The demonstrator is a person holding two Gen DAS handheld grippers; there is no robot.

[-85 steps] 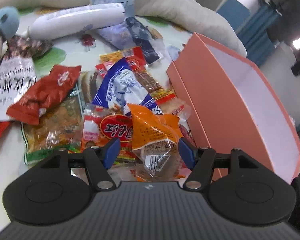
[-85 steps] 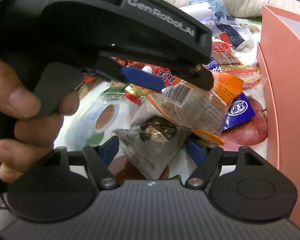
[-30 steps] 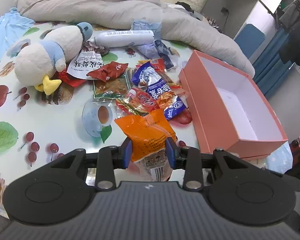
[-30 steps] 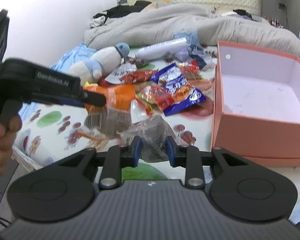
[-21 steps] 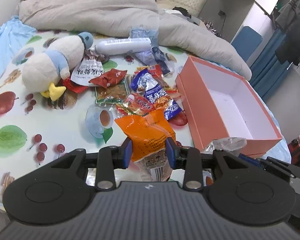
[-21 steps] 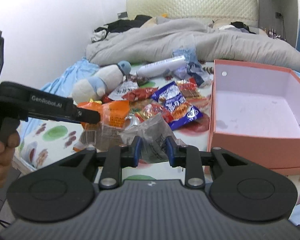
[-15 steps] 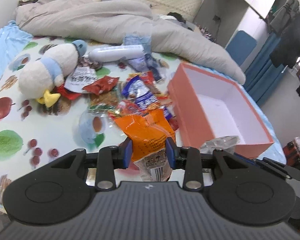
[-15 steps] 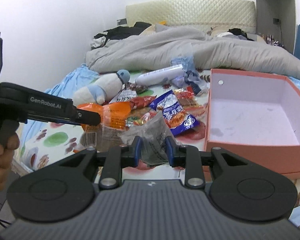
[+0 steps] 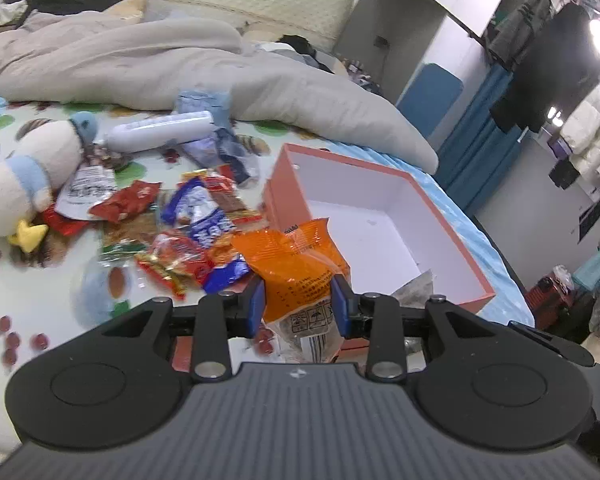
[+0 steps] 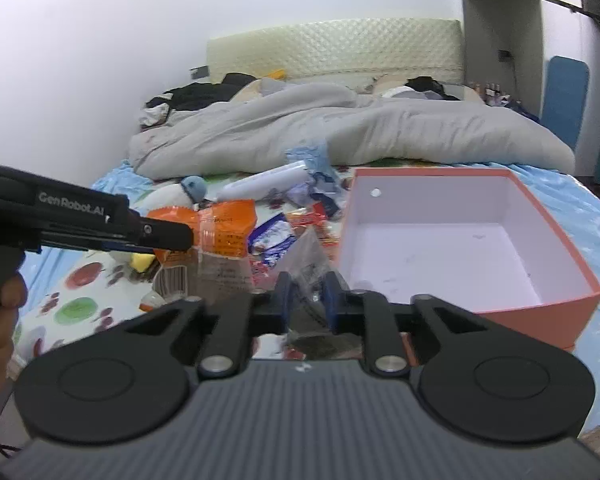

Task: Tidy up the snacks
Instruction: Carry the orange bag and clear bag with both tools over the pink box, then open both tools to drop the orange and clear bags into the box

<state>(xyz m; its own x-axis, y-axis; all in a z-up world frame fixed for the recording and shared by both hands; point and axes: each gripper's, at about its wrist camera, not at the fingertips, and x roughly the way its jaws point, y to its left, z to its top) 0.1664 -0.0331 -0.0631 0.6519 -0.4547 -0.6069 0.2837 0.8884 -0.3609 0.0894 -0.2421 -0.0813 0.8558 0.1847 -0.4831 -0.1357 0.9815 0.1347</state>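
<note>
Box (image 9: 384,216) of orange card sits open on the bed (image 9: 52,296), loose snacks (image 9: 196,236) heaped left of it. Your left gripper (image 9: 298,306) pinches an orange packet (image 9: 296,264) just before the box; your right gripper (image 10: 306,294), fingers closing, grips a clear packet (image 10: 306,258) beside its near corner.

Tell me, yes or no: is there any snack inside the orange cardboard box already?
No. The orange cardboard box shows only its bare white floor in the right wrist view.

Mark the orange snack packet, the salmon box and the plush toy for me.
orange snack packet (image 9: 296,264), left wrist view, crinkled front face.
salmon box (image 10: 540,312), right wrist view, near outer wall.
plush toy (image 9: 24,168), left wrist view, white body.
</note>
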